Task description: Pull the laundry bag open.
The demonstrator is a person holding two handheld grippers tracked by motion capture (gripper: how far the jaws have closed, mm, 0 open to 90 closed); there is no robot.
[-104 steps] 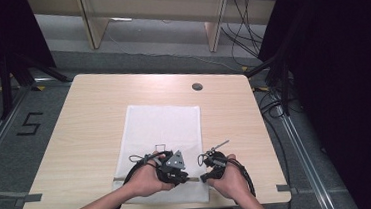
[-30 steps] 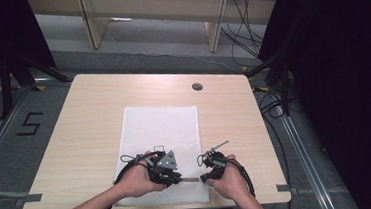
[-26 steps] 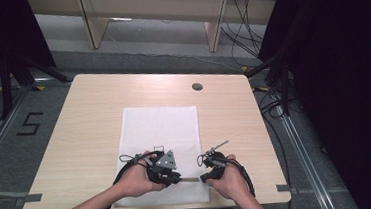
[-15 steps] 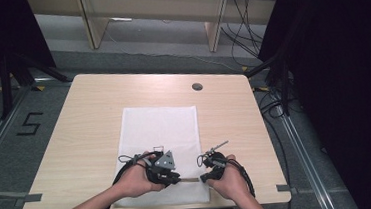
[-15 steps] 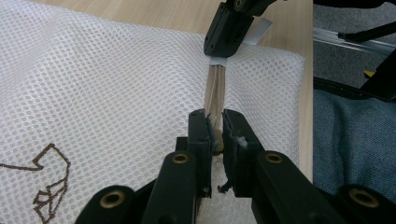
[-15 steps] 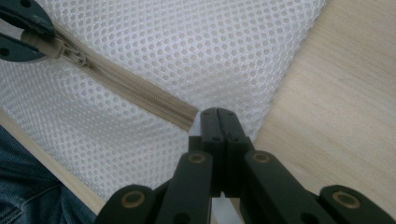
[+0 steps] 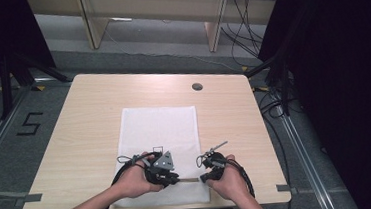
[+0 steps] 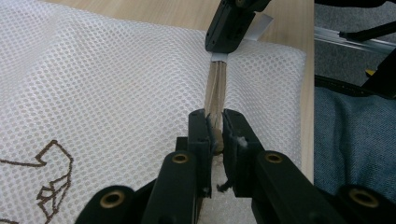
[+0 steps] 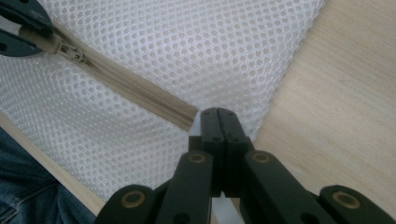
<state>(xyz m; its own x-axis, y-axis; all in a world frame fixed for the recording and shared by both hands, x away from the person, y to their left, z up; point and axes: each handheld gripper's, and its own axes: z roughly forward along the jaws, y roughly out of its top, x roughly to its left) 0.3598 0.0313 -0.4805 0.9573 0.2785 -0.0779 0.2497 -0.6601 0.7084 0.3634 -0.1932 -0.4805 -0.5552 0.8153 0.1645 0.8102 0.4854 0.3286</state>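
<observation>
Right now a white mesh bag (image 7: 160, 136) full of tiny holes lies flat on the wooden table (image 7: 74, 123). Its tan zipper (image 9: 140, 91) runs along the near edge. The left gripper (image 8: 215, 133) pinches the zipper pull, and the right gripper (image 9: 218, 116) is clamped on the bag's end tab.

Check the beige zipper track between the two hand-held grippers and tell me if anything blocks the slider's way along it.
Nothing visible does. The left hand-held gripper clamps the zipper slider; the beige zipper track lies bare on the white mesh bag up to the right hand-held gripper, shut on its end.
</observation>
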